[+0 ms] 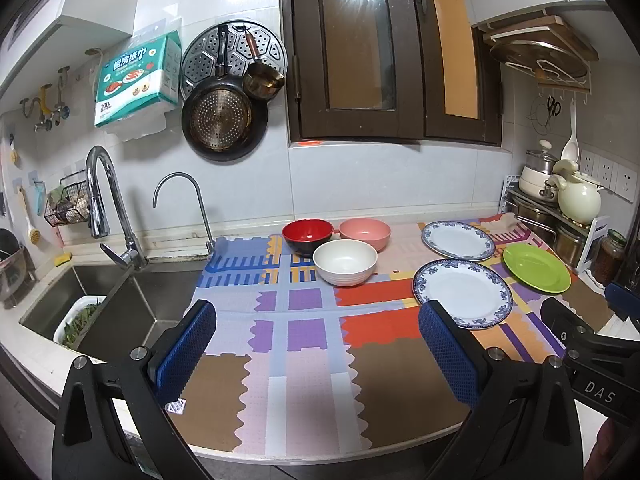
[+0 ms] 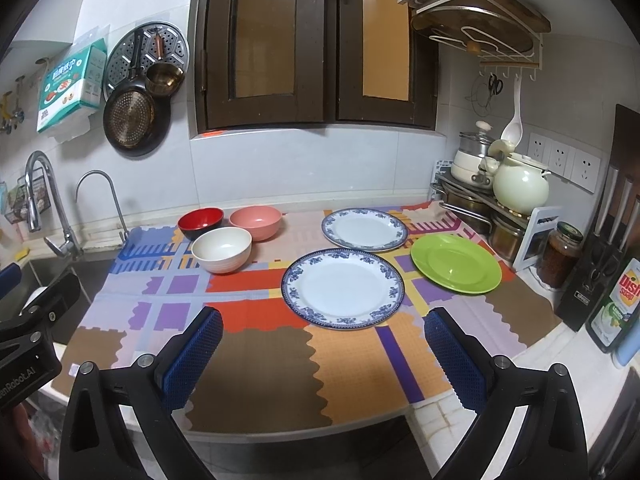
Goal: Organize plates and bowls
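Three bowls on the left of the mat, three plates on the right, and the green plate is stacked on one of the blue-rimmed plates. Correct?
Not quite. The green plate lies alone on the mat, beside the two blue-rimmed plates, not stacked, as the right wrist view shows. The rest is right.

I see three bowls clustered upright on the patterned mat: a red-and-black bowl [image 2: 200,222], a pink bowl [image 2: 256,222] and a white bowl [image 2: 222,249] in front. To their right lie two blue-rimmed white plates, the far plate [image 2: 365,229] and the near plate [image 2: 343,288], with a green plate [image 2: 456,263] beside them, all flat and unstacked.
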{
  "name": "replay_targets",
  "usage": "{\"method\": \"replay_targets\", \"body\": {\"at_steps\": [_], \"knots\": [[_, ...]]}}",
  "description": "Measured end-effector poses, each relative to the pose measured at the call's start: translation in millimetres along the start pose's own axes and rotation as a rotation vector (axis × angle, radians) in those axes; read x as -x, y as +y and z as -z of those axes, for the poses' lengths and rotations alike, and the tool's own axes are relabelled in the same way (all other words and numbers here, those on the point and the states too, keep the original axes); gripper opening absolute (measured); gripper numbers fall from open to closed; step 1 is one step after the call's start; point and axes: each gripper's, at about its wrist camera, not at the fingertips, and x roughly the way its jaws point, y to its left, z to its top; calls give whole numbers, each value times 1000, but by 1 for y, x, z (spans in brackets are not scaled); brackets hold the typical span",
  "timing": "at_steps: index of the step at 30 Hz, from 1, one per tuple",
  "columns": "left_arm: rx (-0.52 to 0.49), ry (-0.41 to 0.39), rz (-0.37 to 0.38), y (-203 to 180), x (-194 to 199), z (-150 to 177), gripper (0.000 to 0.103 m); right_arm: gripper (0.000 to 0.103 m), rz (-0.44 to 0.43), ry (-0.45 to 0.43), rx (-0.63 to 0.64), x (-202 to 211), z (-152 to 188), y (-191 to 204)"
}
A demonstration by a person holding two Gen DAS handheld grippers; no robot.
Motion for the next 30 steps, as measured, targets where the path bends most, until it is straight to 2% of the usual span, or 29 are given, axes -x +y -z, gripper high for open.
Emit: {"method": "replay_targets", "body": {"at_steps": [7, 15, 22, 30], "knots": [[-2, 10, 12, 10, -10, 0, 103, 102, 6, 2, -5, -2, 0, 1], [-29, 50, 69, 9, -37, 9, 103, 102, 34, 35, -28, -15, 12, 10], [-61, 59, 106, -20, -75, 1, 103, 102, 83, 77, -46, -43, 12, -5], [-72, 84, 121, -73, -145, -19, 102, 102, 92, 68, -62, -108, -12, -43]]}}
